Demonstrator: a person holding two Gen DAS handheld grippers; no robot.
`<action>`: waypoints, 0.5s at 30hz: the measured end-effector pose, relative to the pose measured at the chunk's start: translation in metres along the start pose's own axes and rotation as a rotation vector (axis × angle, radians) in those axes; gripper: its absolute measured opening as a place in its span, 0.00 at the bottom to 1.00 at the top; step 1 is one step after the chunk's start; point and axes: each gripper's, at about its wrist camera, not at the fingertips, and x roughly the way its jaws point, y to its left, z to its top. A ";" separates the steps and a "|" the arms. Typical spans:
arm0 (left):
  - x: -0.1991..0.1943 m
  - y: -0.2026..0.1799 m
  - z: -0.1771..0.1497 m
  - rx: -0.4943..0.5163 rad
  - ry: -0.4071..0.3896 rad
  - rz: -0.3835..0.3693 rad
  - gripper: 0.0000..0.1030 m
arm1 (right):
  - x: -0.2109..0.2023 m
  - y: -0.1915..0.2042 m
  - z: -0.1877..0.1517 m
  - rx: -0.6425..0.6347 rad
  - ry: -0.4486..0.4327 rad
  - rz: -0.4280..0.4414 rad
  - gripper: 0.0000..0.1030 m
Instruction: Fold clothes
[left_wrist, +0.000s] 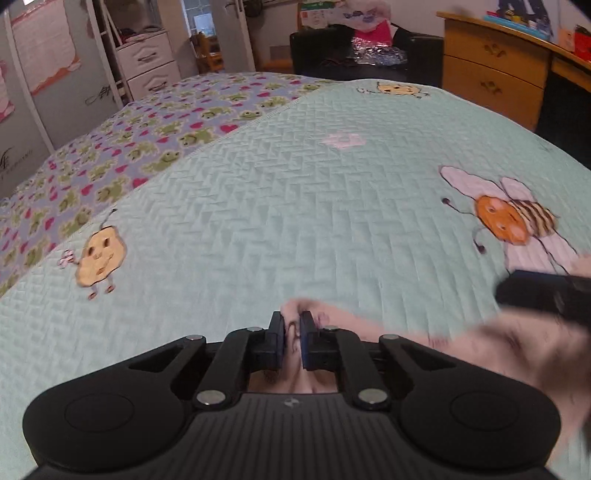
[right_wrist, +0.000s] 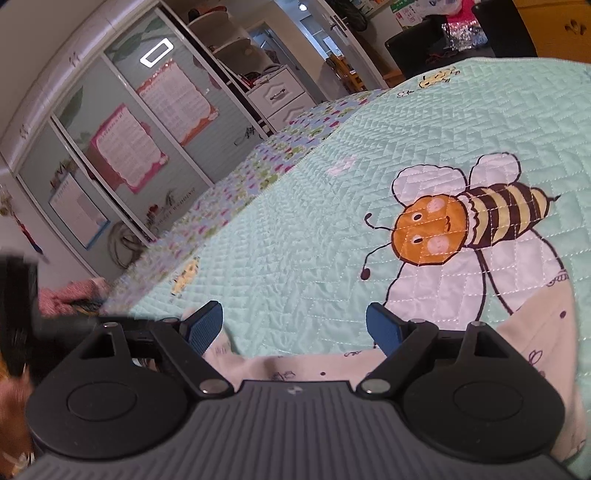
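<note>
A pale cream garment (left_wrist: 517, 354) with small dark prints lies on the mint quilted bed cover (left_wrist: 314, 221) at the near edge, blurred in the left wrist view. My left gripper (left_wrist: 291, 323) is shut on a bunched fold of this cloth, which shows between the blue pads. One finger (left_wrist: 535, 291) of the right tool appears blurred at the right edge. In the right wrist view the garment (right_wrist: 295, 365) spreads flat under my right gripper (right_wrist: 295, 319), which stands wide open with nothing between its pads. The garment's right part reaches toward the printed bee (right_wrist: 469, 221).
A frog-and-heart blanket (left_wrist: 110, 166) covers the bed's left side. Beyond the bed stand white drawers (left_wrist: 147, 62), a black chair (left_wrist: 332, 48) and a wooden desk (left_wrist: 491, 70). A wardrobe with posters (right_wrist: 125, 151) lines the left wall. Pink cloth (right_wrist: 70, 295) lies at the far left.
</note>
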 end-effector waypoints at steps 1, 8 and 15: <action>0.007 -0.007 0.000 0.040 0.011 0.022 0.08 | 0.001 0.001 0.000 -0.012 0.002 -0.010 0.83; -0.026 0.019 0.006 -0.170 -0.134 0.134 0.53 | 0.002 0.003 -0.002 -0.042 0.008 -0.028 0.83; -0.109 0.077 -0.047 -0.609 -0.229 0.056 0.72 | -0.012 0.010 0.002 -0.035 -0.051 0.085 0.83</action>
